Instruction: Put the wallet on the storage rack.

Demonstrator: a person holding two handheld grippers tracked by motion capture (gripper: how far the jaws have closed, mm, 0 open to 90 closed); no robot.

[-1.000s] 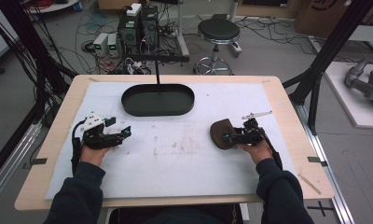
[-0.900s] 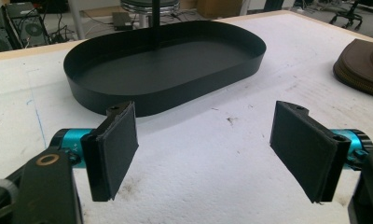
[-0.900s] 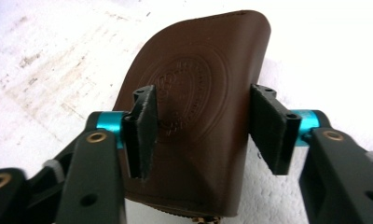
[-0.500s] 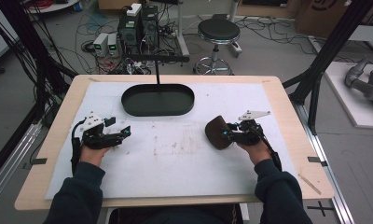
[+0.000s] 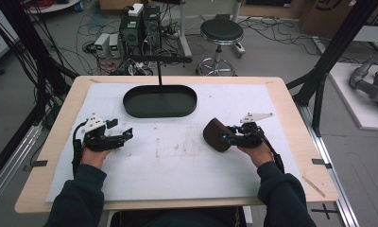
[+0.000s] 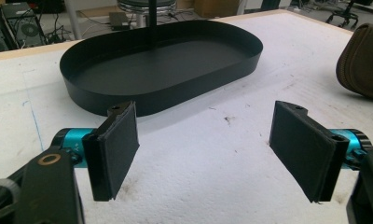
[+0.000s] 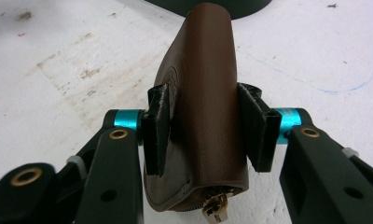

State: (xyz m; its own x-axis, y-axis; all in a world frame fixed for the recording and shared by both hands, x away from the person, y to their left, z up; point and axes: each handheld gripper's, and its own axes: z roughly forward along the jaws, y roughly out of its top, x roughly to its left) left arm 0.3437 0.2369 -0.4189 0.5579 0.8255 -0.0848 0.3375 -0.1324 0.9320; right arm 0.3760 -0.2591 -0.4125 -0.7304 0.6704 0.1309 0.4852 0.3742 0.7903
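Broad pale wooden counter [image 5: 291,109] under a white foam sheet [image 5: 177,165] smudged with brown marks near the middle. Toward the far edge, a shallow black oval metal tray [image 5: 159,101] [image 6: 161,70], with a thin black post rising from its middle. On the right half of the sheet, a dark brown leather zip pouch [image 5: 216,135] [image 7: 203,107], standing on edge rather than lying flat, its gold-coloured zip pull toward the hand in the right gripper view, well apart from the tray. Right gripper [image 5: 229,138] [image 7: 205,135] clamped on that pouch, one black padded jaw pressed against each flat side, teal collars behind the pads. Left gripper [image 5: 125,135] [image 6: 205,154] low over the left half of the sheet, jaws spread wide with bare foam between them, aimed toward the tray's near wall, the brown pouch at the right edge of the left gripper view.
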